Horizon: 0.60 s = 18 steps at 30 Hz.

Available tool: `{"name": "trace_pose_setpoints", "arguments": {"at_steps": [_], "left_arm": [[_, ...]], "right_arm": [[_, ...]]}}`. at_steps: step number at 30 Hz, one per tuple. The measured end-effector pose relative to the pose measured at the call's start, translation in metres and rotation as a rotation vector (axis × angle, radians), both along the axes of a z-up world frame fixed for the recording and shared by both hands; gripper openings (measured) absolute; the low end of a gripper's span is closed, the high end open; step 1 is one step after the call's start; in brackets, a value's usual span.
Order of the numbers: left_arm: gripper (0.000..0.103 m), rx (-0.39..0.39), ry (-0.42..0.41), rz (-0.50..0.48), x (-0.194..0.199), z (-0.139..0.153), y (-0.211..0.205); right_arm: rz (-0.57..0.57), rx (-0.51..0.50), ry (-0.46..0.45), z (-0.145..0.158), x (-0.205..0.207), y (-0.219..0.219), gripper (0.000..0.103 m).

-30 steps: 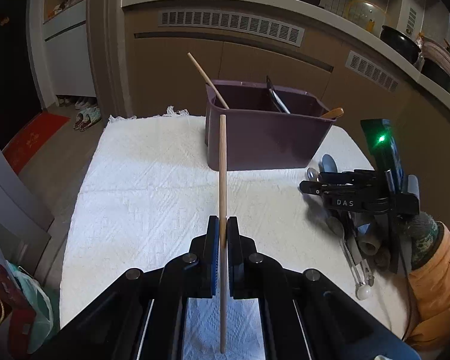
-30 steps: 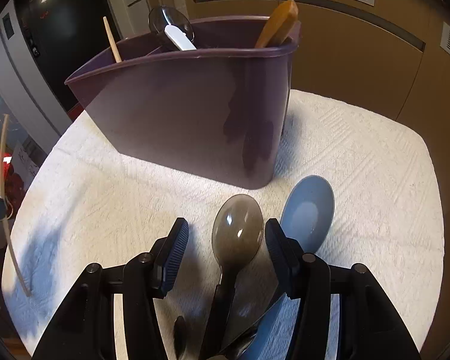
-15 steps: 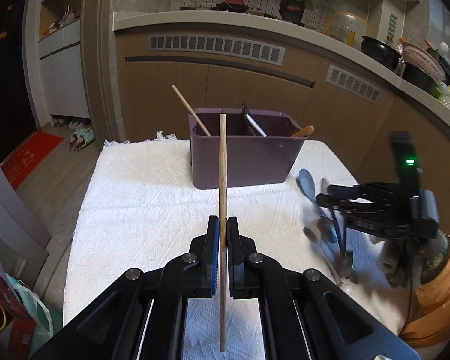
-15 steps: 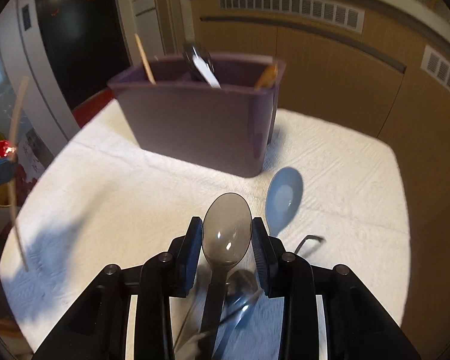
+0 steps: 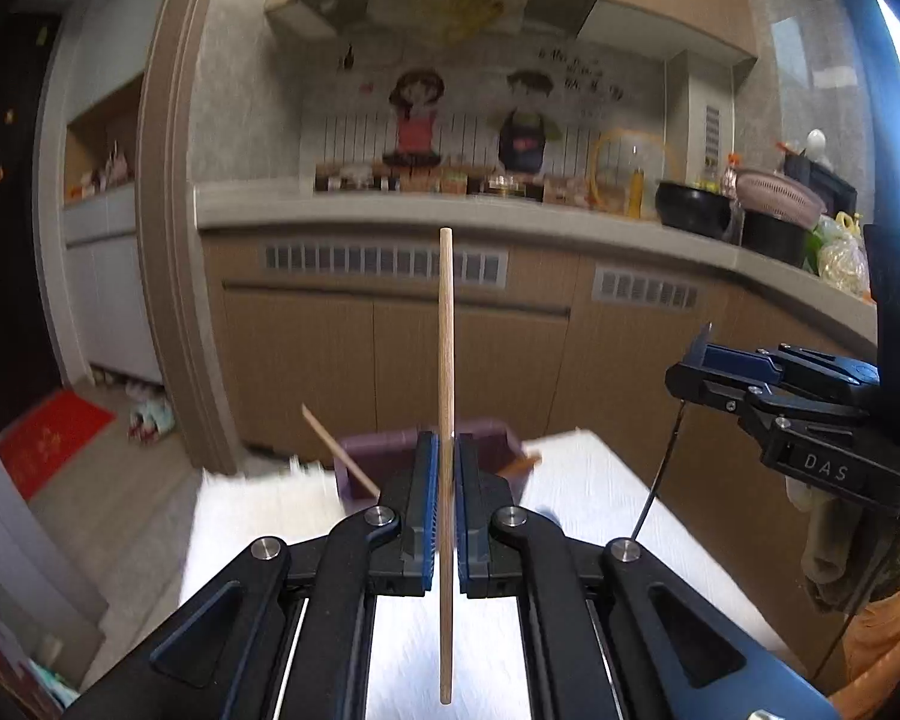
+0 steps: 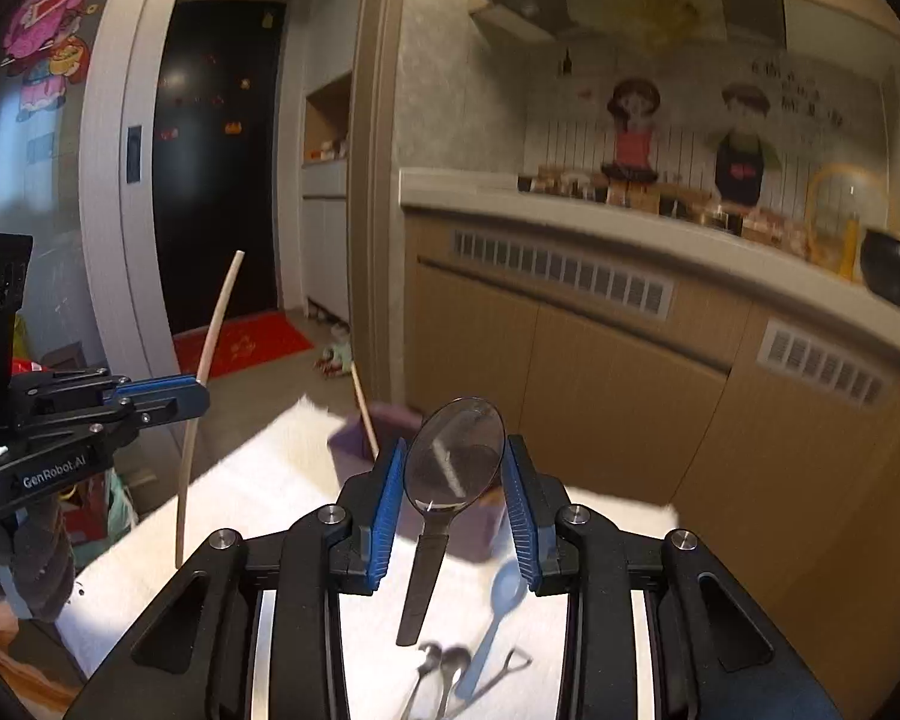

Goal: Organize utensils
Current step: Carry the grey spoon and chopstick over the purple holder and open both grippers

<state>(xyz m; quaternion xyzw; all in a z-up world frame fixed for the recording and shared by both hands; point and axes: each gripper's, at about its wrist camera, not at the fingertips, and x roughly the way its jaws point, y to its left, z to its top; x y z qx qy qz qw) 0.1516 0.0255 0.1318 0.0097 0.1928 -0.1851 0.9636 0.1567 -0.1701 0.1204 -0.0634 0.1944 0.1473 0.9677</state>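
left gripper (image 5: 444,504) pinches chopstick (image 5: 445,360) upright | right gripper (image 6: 453,504) squeezes grey spoon (image 6: 455,450) | both above purple bin (image 6: 354,441), ready to drop in

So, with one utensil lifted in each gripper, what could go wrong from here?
1. The right gripper holds the grey spoon only by the edges of its bowl, with the handle hanging free; it may pivot or slip out.
2. The chopstick in the left gripper sticks out far above and below, so it could catch the purple bin rim or the chopstick already leaning there.
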Motion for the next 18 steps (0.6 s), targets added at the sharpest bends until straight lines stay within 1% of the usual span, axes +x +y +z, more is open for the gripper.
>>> {"name": "trace_pose_setpoints", "arguments": {"at_steps": [5,7,9,12,14,18], "left_arm": [[0.003,-0.029,-0.119,0.003,0.017,0.045,-0.003],[0.003,-0.063,-0.153,0.001,0.030,0.062,-0.001],[0.003,-0.105,-0.171,-0.013,0.045,0.070,-0.001],[0.003,-0.157,-0.175,-0.025,0.075,0.069,0.000],[0.003,-0.170,-0.169,-0.022,0.093,0.062,-0.001],[0.003,-0.155,-0.135,-0.011,0.131,0.035,-0.009]], "right_arm": [[-0.013,-0.033,-0.113,0.053,0.007,0.008,0.034],[-0.027,-0.035,-0.143,0.067,0.019,0.009,0.034],[-0.036,-0.032,-0.152,0.077,0.034,0.010,0.034],[-0.050,-0.012,-0.160,0.087,0.058,0.010,0.034],[-0.059,0.004,-0.149,0.084,0.077,0.009,0.034],[-0.060,0.021,-0.101,0.061,0.114,0.008,0.034]]}}
